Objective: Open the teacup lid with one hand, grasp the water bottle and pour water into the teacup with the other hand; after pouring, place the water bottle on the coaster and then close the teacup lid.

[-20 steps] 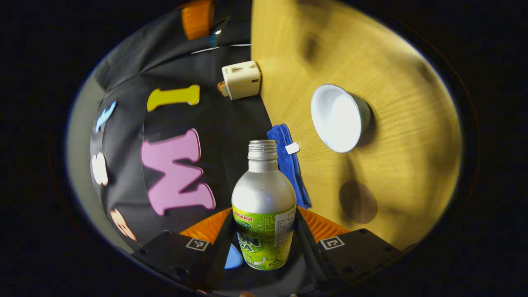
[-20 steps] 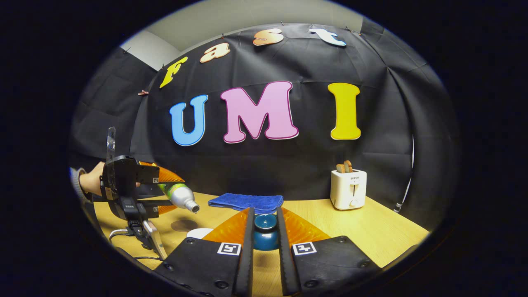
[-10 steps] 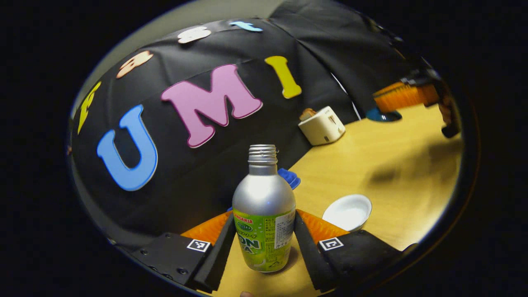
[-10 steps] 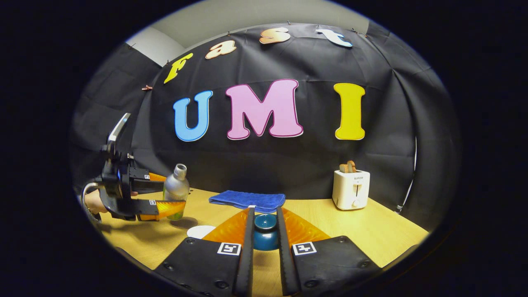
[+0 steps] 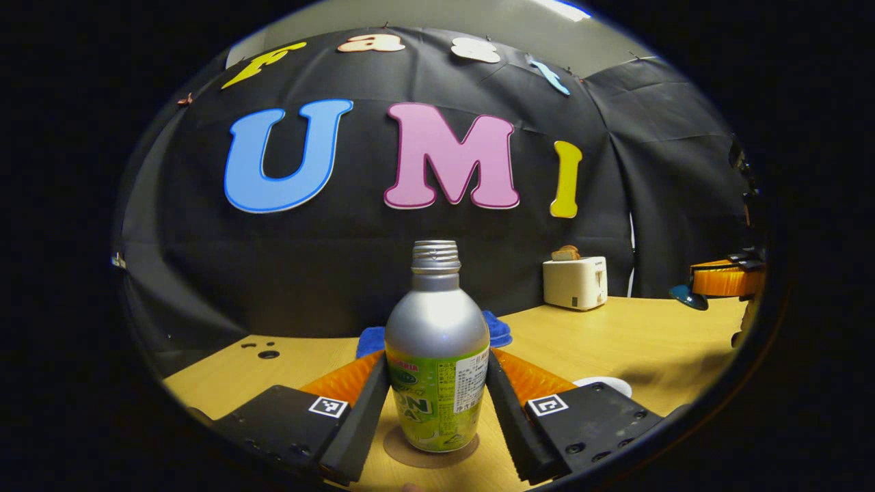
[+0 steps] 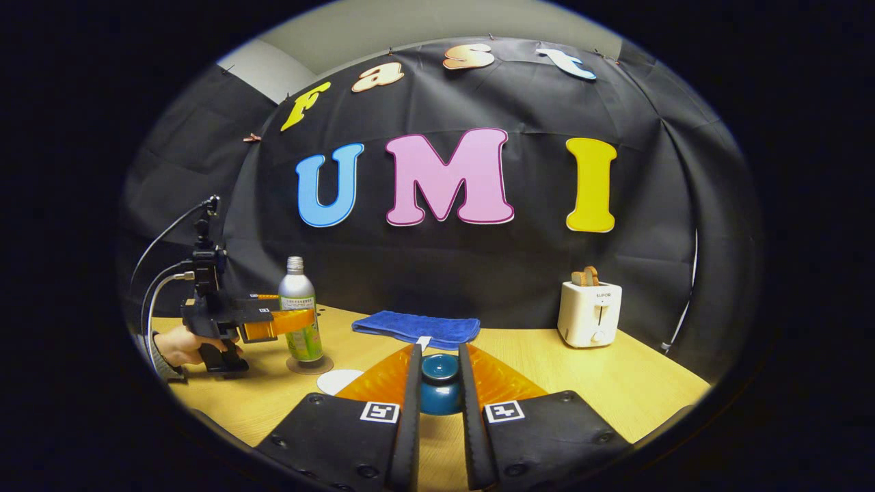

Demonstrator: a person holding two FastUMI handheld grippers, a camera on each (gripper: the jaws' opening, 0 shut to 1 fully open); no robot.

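The left gripper is closed around the water bottle, fingers pressed on both sides of the labelled body. The bottle is held upright, cap off, its base seated on the round coaster. In the right gripper view the same bottle is seen standing on the coaster, with the left gripper and the hand holding it beside it.

The right gripper is nearly closed on the knob of the teacup lid, which is pinched between both fingers and held up off the table. The teacup is seen as a white rim just beside the coaster, uncovered.

Step judged in hand: bottle being set on the coaster. Next called for: left fingers to be opened and drawn back without tipping the bottle, then the lid to be carried over the teacup and lowered square onto the rim. A blue cloth and a toaster are set well behind.
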